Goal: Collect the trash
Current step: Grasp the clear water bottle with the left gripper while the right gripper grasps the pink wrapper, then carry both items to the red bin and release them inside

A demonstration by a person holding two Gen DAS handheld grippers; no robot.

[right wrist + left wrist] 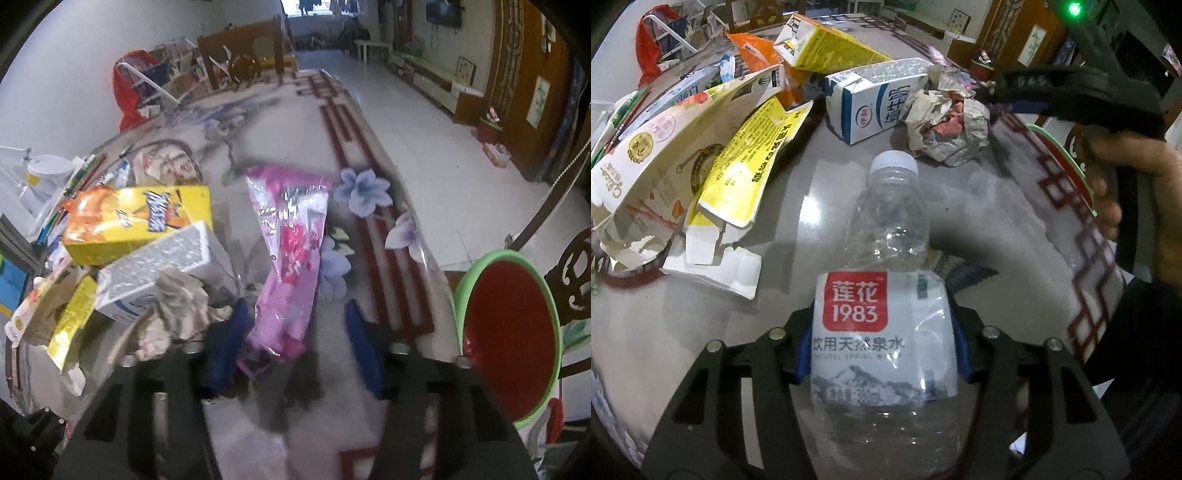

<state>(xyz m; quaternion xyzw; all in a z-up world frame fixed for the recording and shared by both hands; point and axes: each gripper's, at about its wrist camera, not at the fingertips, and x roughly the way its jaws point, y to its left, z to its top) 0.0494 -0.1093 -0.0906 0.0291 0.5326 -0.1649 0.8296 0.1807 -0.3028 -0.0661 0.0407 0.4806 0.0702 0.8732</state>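
1. Trash covers the table (pixel 273 122): an empty water bottle (pixel 886 332) is pinched at its label by the left tongs (pixel 882 347); a pink wrapper (pixel 291 258) lies between the spread fingers of the right tongs (pixel 291 343).
2. Risk, as I judge it: the thin bottle may crumple or slip out, and the glossy wrapper may slide away from a closing grip.
3. Cartons (pixel 713 155) and crumpled paper (pixel 945 122) crowd the left side.
4. Open room lies rightward, where the red bin (pixel 509 332) sits just off the table edge.
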